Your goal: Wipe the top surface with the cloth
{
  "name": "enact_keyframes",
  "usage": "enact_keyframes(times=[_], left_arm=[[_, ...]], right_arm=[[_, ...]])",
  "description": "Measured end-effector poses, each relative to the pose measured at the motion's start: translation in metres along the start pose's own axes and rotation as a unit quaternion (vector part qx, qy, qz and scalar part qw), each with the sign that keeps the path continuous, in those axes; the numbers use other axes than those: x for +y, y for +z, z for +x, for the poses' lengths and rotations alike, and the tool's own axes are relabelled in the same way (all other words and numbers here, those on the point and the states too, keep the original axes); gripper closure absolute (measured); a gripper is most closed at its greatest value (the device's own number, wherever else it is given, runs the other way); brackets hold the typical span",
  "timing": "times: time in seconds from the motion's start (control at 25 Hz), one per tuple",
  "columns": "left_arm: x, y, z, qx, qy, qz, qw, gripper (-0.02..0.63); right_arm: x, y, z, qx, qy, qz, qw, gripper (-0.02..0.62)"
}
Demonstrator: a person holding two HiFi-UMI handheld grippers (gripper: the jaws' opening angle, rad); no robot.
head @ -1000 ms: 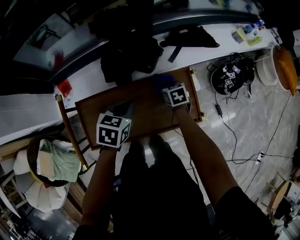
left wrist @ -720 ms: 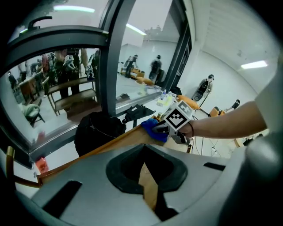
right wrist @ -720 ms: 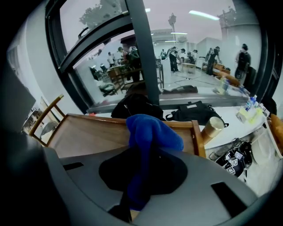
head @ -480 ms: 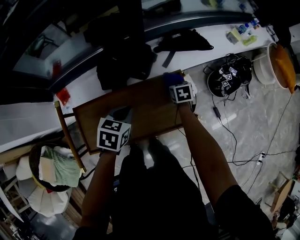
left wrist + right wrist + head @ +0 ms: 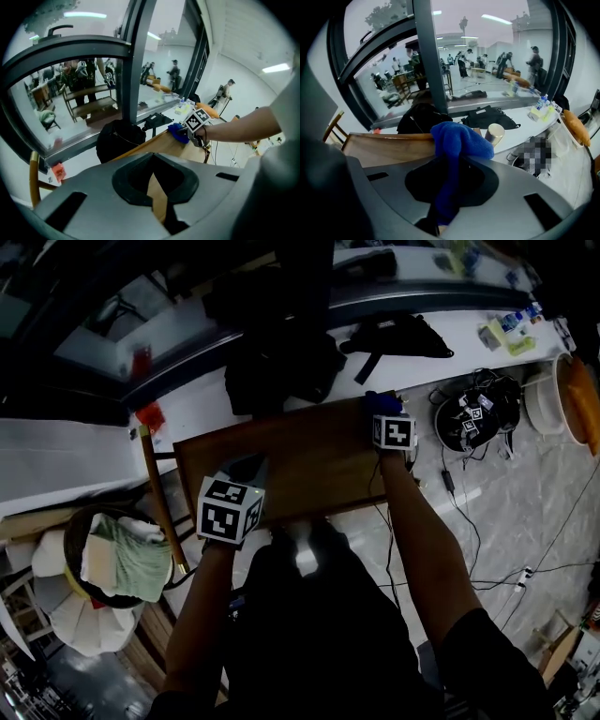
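Observation:
The wooden table top [image 5: 300,460] lies below me, brown and bare. My right gripper [image 5: 384,412] is at its far right corner, shut on a blue cloth [image 5: 379,400] that bunches out past the jaws [image 5: 459,140] and rests on the wood [image 5: 389,145]. My left gripper [image 5: 246,470] sits over the near left part of the table, jaws closed together with nothing between them; only a narrow strip of wood [image 5: 157,197] shows through. From the left gripper view, the blue cloth [image 5: 178,132] lies at the table's far end.
A black backpack [image 5: 281,362] leans against the far edge, and a black bag [image 5: 394,334] lies on the white ledge. A basket of cloths [image 5: 112,559] stands on the left. Cables and a dark round item [image 5: 473,418] lie on the floor on the right. A pale cylinder [image 5: 494,133] stands beside the corner.
My right gripper has slid the blue cloth rightward along the table's far edge to the right corner. The left gripper has stayed put.

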State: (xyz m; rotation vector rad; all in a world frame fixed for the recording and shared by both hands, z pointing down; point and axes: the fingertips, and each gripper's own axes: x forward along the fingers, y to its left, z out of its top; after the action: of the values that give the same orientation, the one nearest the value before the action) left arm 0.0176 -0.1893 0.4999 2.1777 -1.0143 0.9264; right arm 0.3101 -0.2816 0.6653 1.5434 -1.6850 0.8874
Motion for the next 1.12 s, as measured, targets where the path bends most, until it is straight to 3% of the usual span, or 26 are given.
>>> enact_keyframes(times=[0.12,0.24,0.44,0.64,0.76,0.92,1.12], left_arm=[[0.024,-0.018,-0.017,-0.006,0.008,-0.022,0.9997,0.594],[0.051,-0.042,-0.041,-0.012,0.015,-0.041,0.999,0.594],[0.098,-0.086,-0.087,-0.015,0.03,-0.064,0.9974,0.594],[0.142,-0.121,-0.13,-0.021,0.051,-0.078,0.9954,0.594],[0.164,-0.14,-0.153,-0.023,0.063,-0.082,0.9944,0.594],[0.187,-0.162,-0.174,-0.023,0.074,-0.085,0.9934,0.594],[0.2,-0.183,-0.188,-0.018,0.082,-0.087,0.9926,0.594]], right_arm=[[0.012,0.002,-0.012,-0.007,-0.012,0.006,1.0,0.538],[0.062,0.001,-0.034,-0.034,0.005,0.012,0.999,0.538],[0.222,-0.02,-0.056,-0.062,0.125,-0.004,0.99,0.538],[0.392,-0.026,-0.067,-0.071,0.257,-0.026,0.964,0.538],[0.472,-0.031,-0.066,-0.067,0.306,-0.044,0.949,0.538],[0.538,-0.041,-0.052,-0.055,0.326,-0.063,0.942,0.538],[0.578,-0.064,-0.029,-0.017,0.325,-0.088,0.941,0.538]])
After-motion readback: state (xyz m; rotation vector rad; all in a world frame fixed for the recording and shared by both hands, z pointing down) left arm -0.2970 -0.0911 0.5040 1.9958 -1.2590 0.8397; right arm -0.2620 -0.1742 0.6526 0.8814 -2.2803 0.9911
